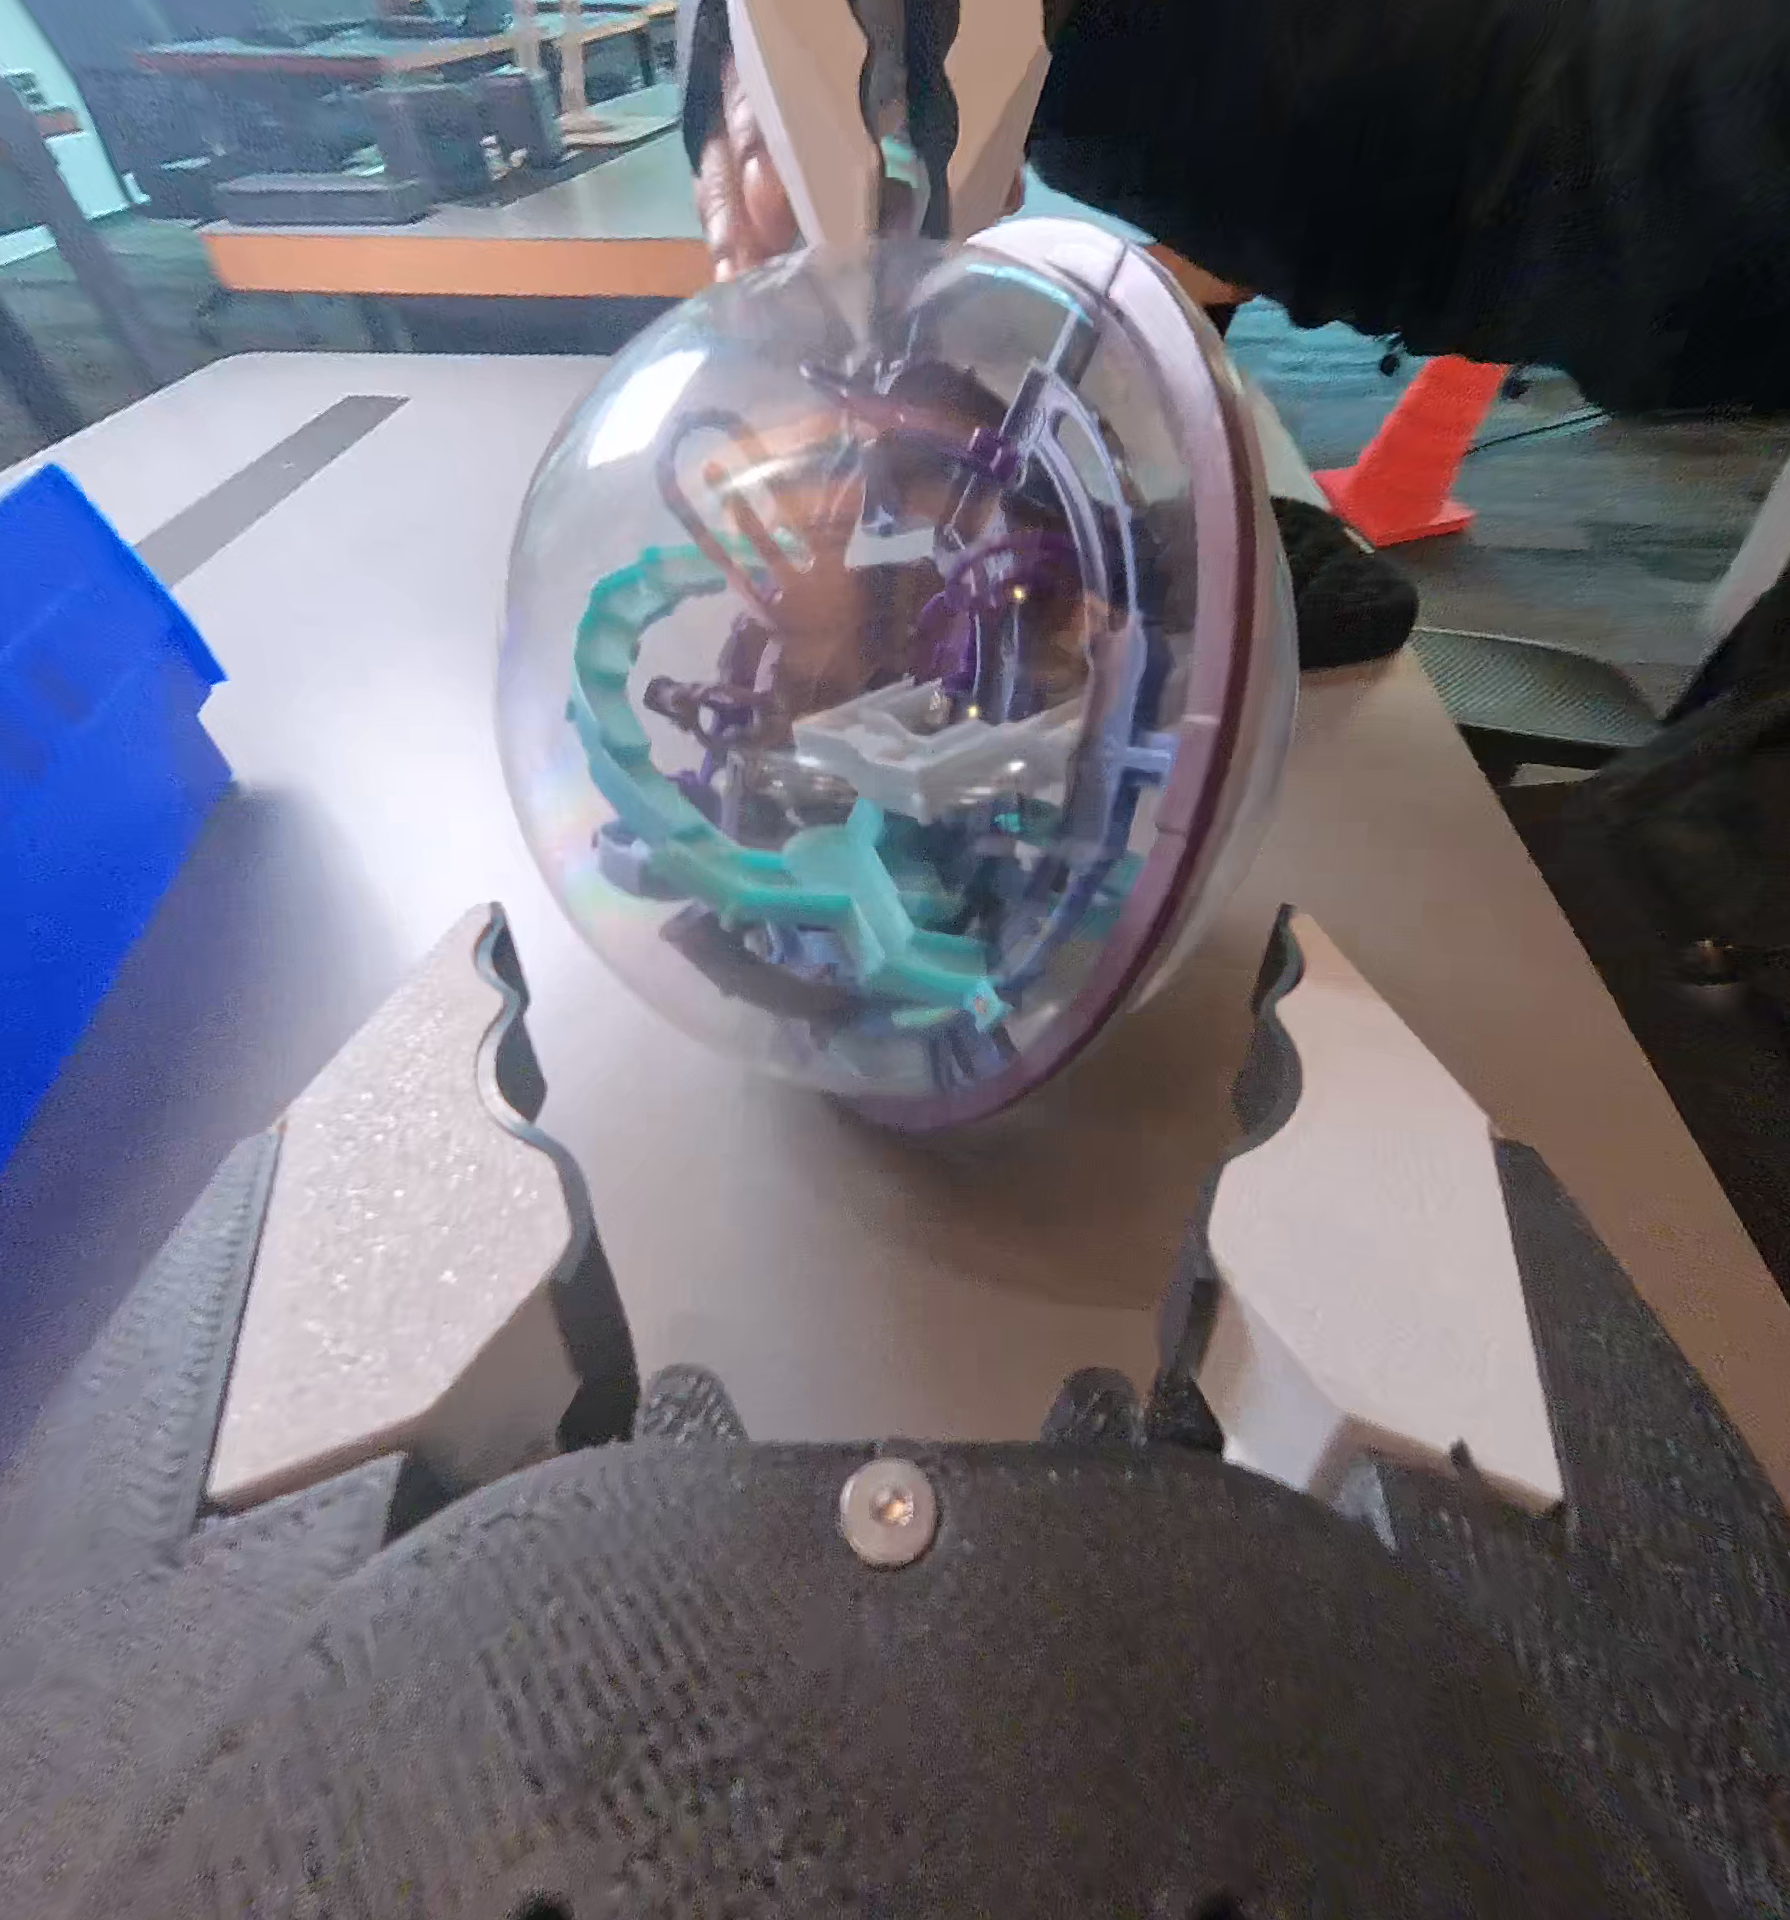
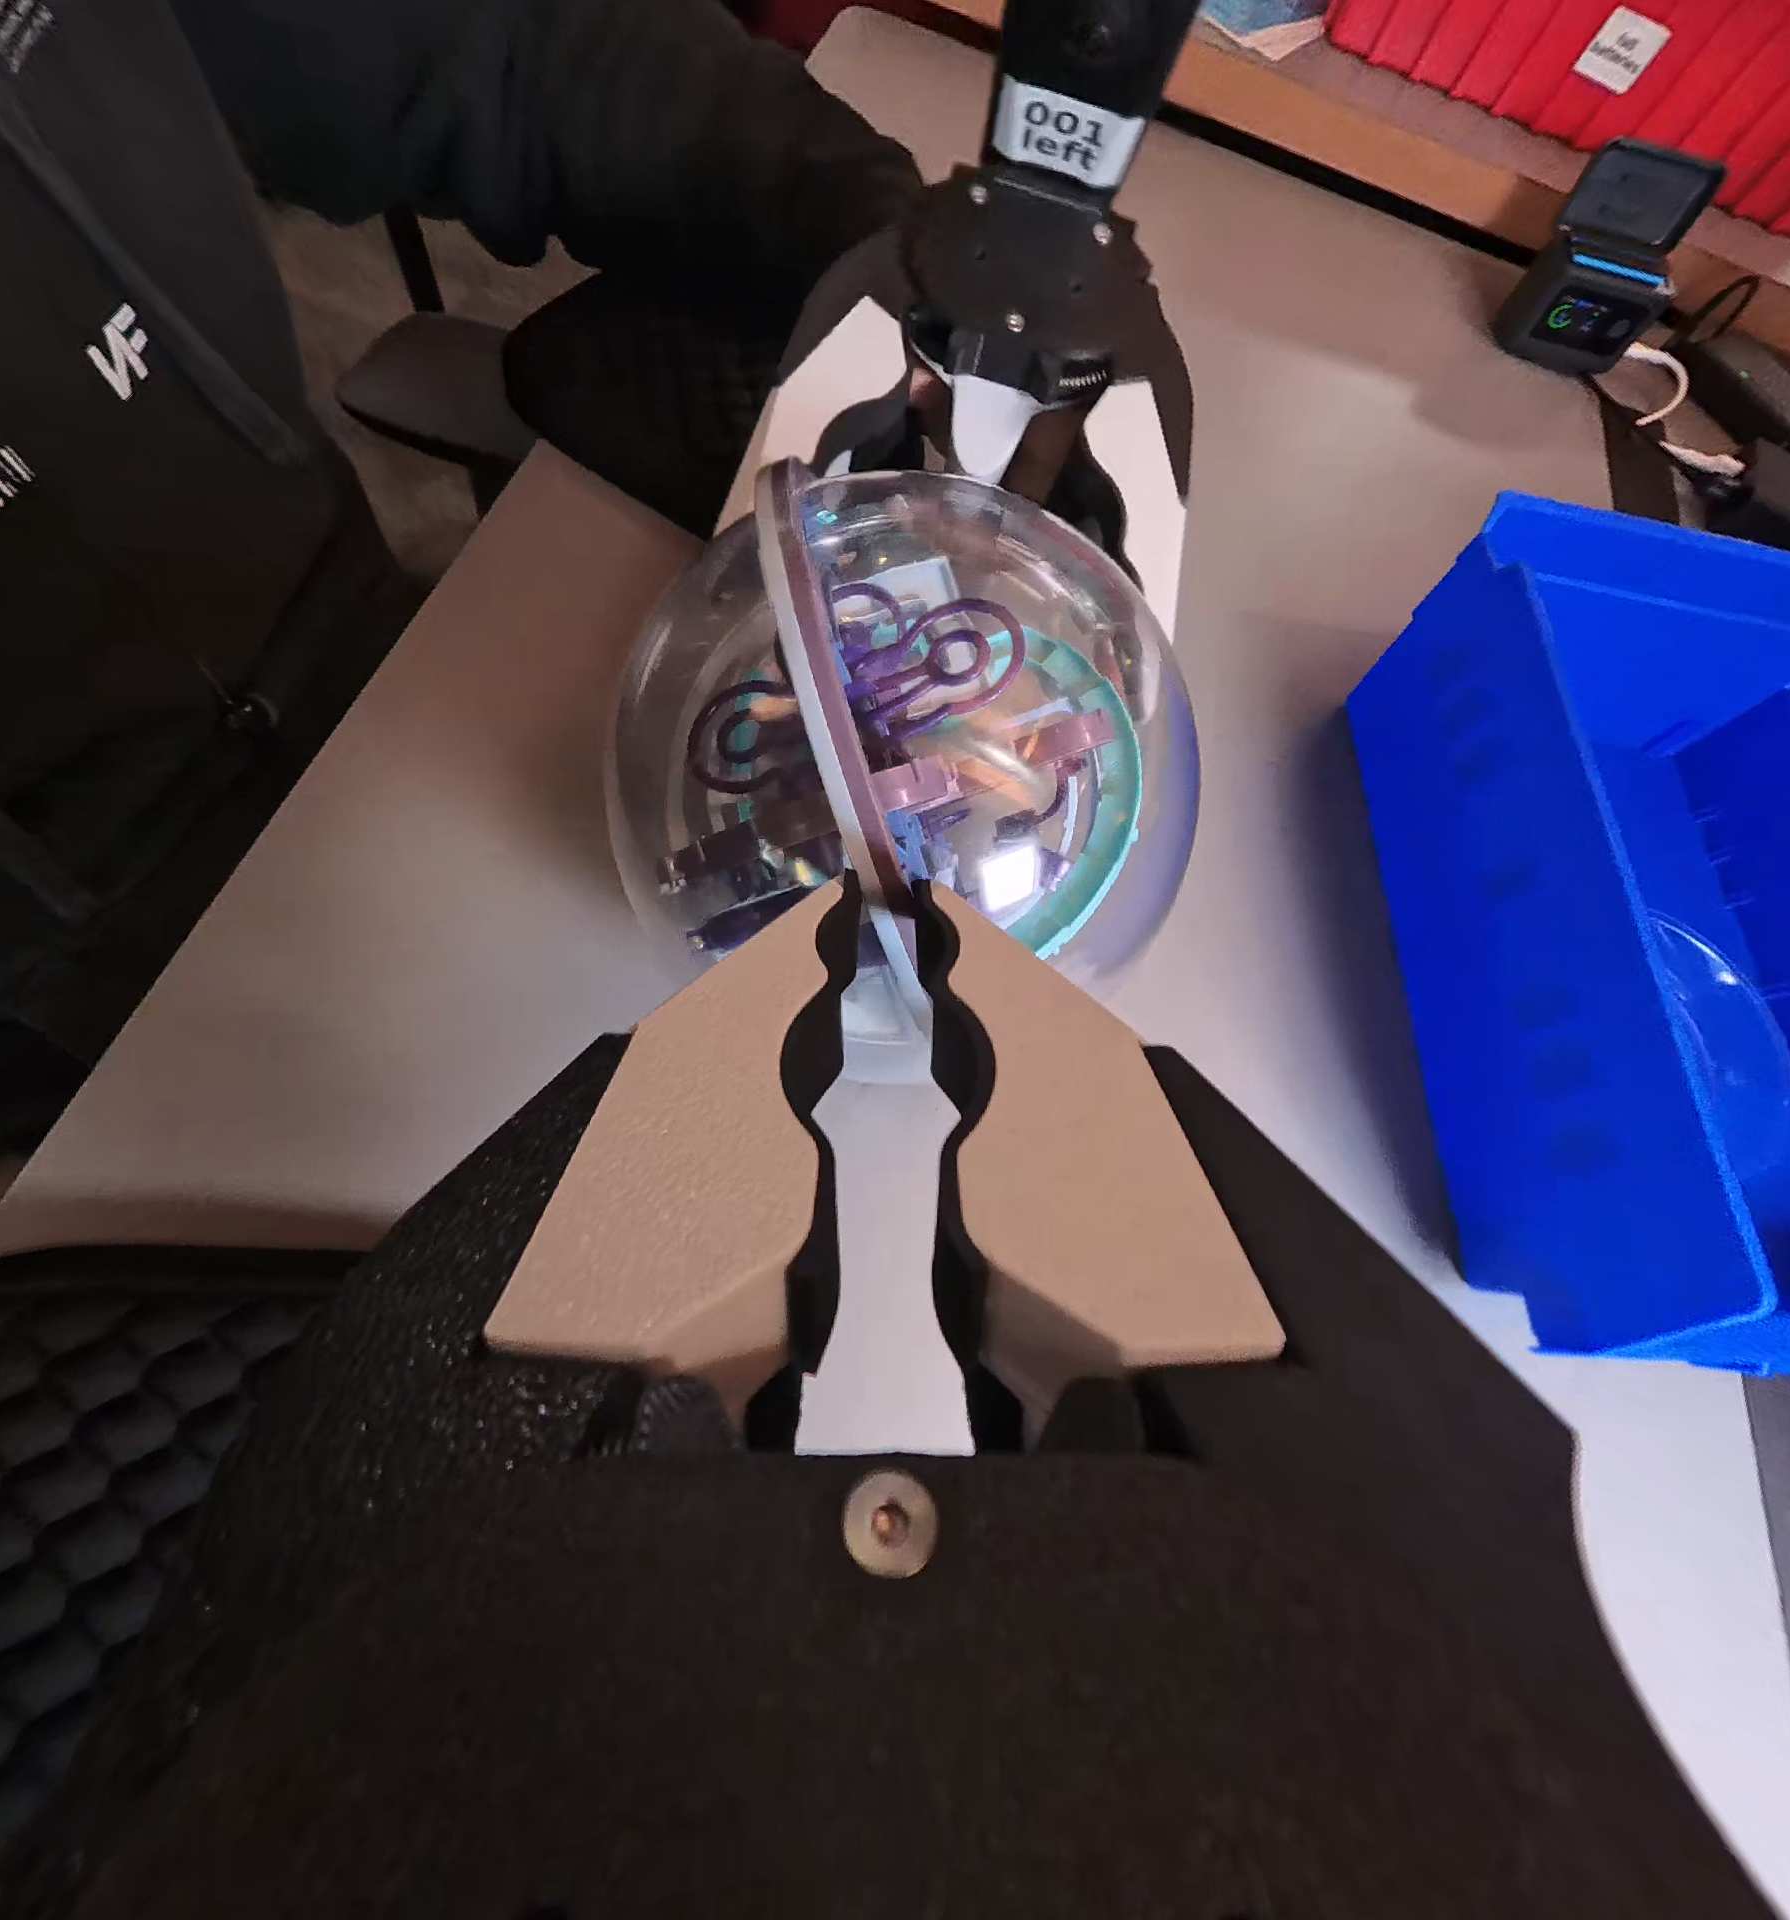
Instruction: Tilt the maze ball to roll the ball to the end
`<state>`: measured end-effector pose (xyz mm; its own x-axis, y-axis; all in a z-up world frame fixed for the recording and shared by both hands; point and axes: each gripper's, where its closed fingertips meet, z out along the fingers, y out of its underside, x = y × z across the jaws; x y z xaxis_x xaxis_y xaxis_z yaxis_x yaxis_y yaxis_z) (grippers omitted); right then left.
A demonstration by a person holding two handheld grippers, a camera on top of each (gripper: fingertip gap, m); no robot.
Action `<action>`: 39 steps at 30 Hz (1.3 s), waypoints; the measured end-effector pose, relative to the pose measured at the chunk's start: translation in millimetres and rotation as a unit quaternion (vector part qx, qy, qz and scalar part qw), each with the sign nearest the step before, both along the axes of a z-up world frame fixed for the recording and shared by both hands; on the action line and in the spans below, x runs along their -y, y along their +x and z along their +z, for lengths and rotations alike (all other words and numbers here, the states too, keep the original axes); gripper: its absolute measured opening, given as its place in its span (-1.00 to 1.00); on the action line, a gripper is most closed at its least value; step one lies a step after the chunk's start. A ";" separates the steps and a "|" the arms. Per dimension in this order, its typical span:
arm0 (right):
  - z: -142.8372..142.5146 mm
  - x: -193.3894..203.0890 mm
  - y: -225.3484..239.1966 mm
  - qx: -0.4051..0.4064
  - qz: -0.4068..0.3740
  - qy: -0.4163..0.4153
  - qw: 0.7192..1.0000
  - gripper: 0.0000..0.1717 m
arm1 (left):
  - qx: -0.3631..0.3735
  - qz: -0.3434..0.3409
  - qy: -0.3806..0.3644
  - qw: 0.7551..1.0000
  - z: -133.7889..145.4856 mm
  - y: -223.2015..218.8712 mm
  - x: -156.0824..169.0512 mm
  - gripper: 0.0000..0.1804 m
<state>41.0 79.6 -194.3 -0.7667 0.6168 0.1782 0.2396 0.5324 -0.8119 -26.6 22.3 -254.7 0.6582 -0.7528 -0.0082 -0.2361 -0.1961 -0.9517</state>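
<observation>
The maze ball (image 1: 870, 675) is a clear sphere with teal, purple and grey tracks inside and a white and purple rim around its middle. It is low at the grey table (image 1: 371, 623). My left gripper (image 1: 886, 966) is wide open just short of the ball, with its fingertips (image 1: 496, 966) apart from the shell. My right gripper (image 2: 886, 914) is shut on the ball's rim (image 2: 818, 665), with the pads pressed on both sides of the ring. It also shows in the left wrist view (image 1: 891, 187), above the ball. The left gripper (image 2: 984, 457) shows open behind the ball (image 2: 974, 748).
A blue bin (image 1: 39, 779) stands left of the ball and also shows in the right wrist view (image 2: 1597, 935). A person in black (image 1: 1442, 156) is at the table's right edge. An orange piece (image 1: 1410, 468) lies on the floor. A small black device (image 2: 1587, 270) stands at the back.
</observation>
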 end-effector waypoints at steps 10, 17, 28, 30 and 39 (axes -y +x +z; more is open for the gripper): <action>-7.2 -13.8 10.7 -0.048 -0.054 -0.068 0.995 -0.90 | -0.030 0.060 0.057 0.996 10.4 1.2 3.4 0.12; -14.6 -23.0 20.0 -0.065 -0.079 -0.099 0.990 -0.92 | -0.068 0.089 0.120 0.987 17.1 -6.4 9.1 -0.50; -23.5 -29.3 30.2 -0.085 -0.110 -0.133 0.981 -0.90 | -0.099 0.067 0.149 0.982 28.2 -3.5 5.0 -0.93; -27.8 -29.5 32.0 -0.084 -0.116 -0.133 0.981 -0.90 | -0.092 0.058 0.149 0.983 33.7 -1.3 5.4 -0.94; -35.9 -28.4 38.5 -0.099 -0.142 -0.153 0.973 -0.91 | -0.093 0.037 0.125 0.987 42.8 2.6 1.5 -0.94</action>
<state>79.5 108.0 -230.2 -0.5267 0.8462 0.0804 0.1641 0.1940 -0.9672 -24.0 20.8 -211.9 0.6809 -0.6615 -0.3144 -0.4057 0.0167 -0.9139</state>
